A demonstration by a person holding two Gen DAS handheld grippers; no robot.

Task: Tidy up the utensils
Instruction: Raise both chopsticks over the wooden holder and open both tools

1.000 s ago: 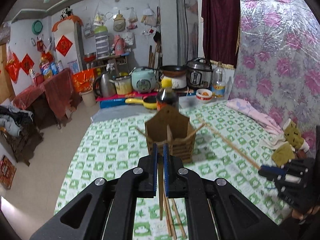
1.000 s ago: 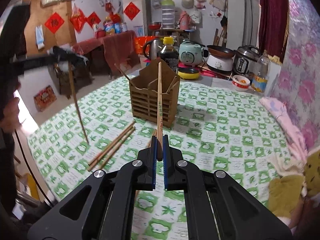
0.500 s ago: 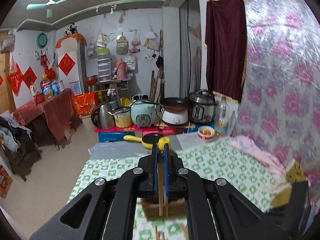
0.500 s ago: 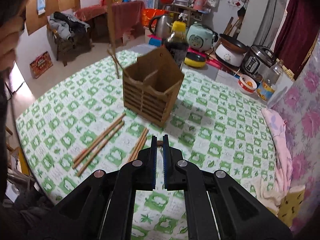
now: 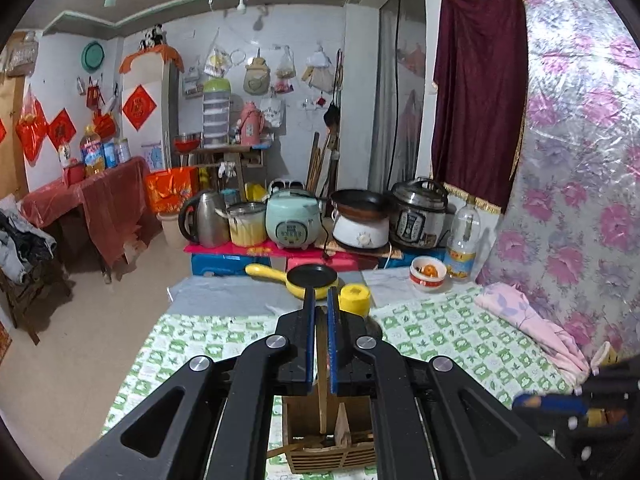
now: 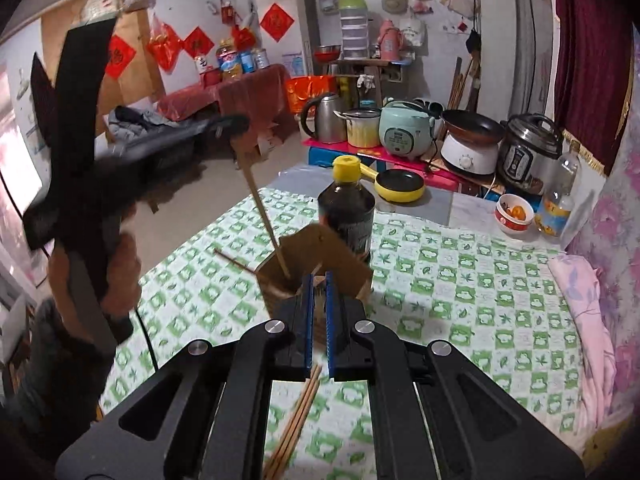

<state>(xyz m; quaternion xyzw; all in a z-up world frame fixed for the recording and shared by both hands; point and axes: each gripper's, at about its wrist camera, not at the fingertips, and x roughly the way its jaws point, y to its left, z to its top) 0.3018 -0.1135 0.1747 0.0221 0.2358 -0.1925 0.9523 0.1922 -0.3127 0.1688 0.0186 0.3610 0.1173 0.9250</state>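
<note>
Green-checked tablecloth [image 6: 460, 280] carries the wooden holder [image 6: 316, 256]; left gripper [image 5: 319, 344] pinches a chopstick [image 5: 322, 380] above it, right gripper [image 6: 316, 320] pinches another. Next, I reckon: lower and release.

green-checked tablecloth [image 6: 460, 280] | dark sauce bottle, yellow cap [image 6: 347, 208] on it | yellow pan [image 6: 400, 185] | mint rice cooker [image 5: 294, 224] | steel kettle [image 5: 202, 218] | pressure cooker [image 5: 418, 216] | maroon curtain [image 5: 478, 92]
</note>
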